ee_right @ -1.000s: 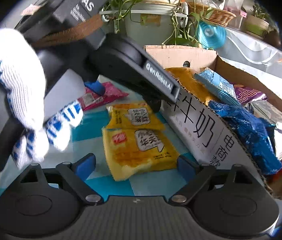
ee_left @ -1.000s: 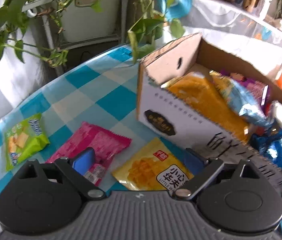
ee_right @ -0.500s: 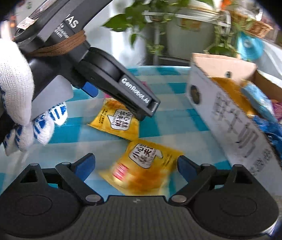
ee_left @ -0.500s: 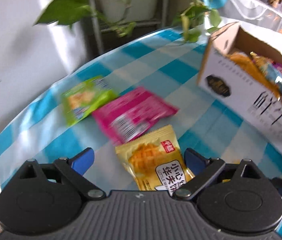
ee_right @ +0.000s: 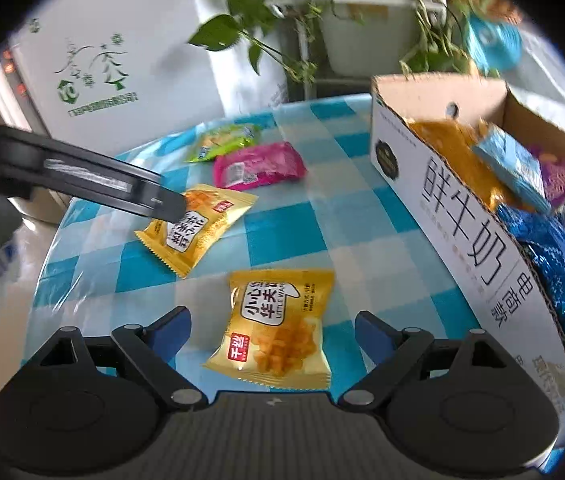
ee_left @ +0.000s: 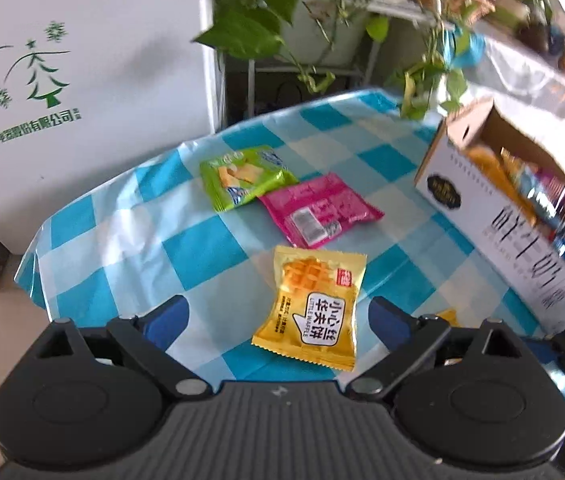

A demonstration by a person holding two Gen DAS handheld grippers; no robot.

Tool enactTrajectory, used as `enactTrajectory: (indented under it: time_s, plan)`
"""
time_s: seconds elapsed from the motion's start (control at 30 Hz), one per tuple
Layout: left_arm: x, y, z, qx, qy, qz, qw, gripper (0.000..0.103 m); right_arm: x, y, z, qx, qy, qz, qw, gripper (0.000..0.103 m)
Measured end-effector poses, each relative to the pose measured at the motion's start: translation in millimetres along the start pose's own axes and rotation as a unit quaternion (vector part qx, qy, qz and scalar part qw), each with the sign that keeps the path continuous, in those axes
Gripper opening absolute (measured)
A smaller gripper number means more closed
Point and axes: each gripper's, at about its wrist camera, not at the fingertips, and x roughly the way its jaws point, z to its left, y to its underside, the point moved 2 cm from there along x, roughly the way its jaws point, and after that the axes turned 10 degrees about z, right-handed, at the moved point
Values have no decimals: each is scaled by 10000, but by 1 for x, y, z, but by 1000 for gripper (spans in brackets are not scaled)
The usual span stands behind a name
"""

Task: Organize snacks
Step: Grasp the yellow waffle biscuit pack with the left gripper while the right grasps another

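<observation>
Left wrist view: left tool [ee_left: 278,316] wide over yellow packet [ee_left: 312,308] | right tool [ee_right: 270,326] wide over second yellow packet [ee_right: 276,328] | box [ee_right: 466,216] right

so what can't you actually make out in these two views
- Second yellow waffle packet: left wrist view, only a corner shows behind the left gripper.
- Cardboard milk carton box: right wrist view, the far end is cut off by the edge; the lower snacks are buried.
- Green snack packet: right wrist view, print too small.
</observation>
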Motion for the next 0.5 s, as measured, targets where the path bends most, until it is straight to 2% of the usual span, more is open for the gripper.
enactTrajectory:
  time_s: [0.13,0.3,0.43,0.5]
  plan:
    - [3,-4,4,-35,-35,100,9999,96,1,-6,-3,206,33,504,9985,93]
    - [14,-7,1,30,-115,207,9997,96,14,-15,-2,75,98,1121,9936,93]
    - [22,-11,-7,195,-158,276,9993,96,22,-21,3,-282,262,1212,9919,93]
    - [27,-13,-10,255,-182,314,9990,96,24,-22,2,-239,378,1176,9920,92]
